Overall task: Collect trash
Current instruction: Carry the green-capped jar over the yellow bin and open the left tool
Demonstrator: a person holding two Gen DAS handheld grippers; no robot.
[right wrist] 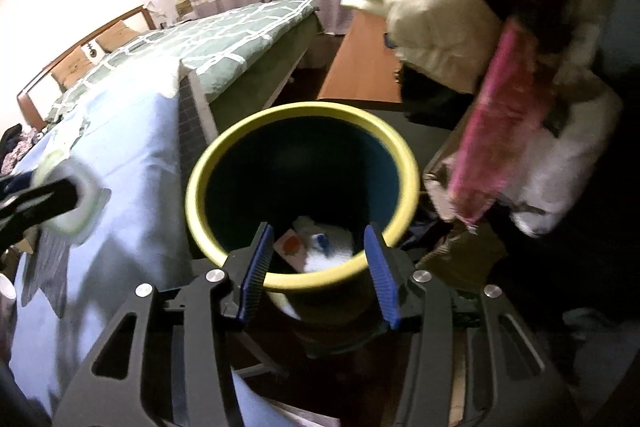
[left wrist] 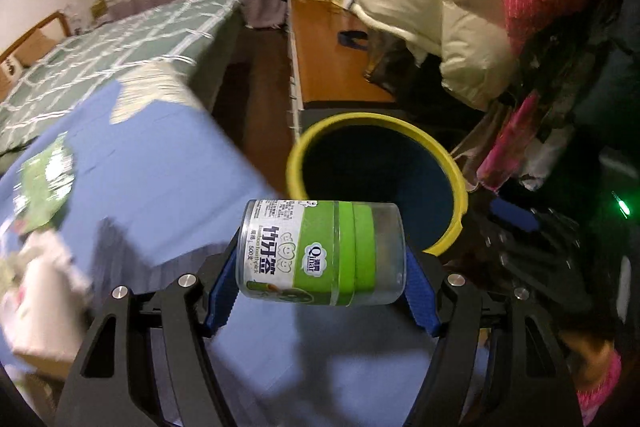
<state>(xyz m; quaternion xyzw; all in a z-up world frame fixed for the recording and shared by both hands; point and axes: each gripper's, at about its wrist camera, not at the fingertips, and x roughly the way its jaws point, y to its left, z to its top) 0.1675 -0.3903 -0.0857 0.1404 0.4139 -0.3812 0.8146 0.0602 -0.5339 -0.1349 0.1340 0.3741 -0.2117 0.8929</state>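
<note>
My left gripper [left wrist: 320,267] is shut on a clear plastic toothpick jar [left wrist: 320,253] with a green and white label, held sideways above the blue tablecloth, just short of the yellow-rimmed bin [left wrist: 456,171]. In the right wrist view the bin [right wrist: 200,195] stands right below my right gripper [right wrist: 318,259], which is open and empty over its near rim. White paper trash [right wrist: 324,247] lies at the bin's bottom. The left gripper with the jar [right wrist: 76,199] shows blurred at the left edge of that view.
A table with a blue cloth [left wrist: 160,167] is at the left, with blurred items [left wrist: 44,267] on it. A bed with a green checked cover [right wrist: 224,39] lies behind. A wooden desk [left wrist: 332,67] and hanging jackets [left wrist: 460,7] crowd the right side.
</note>
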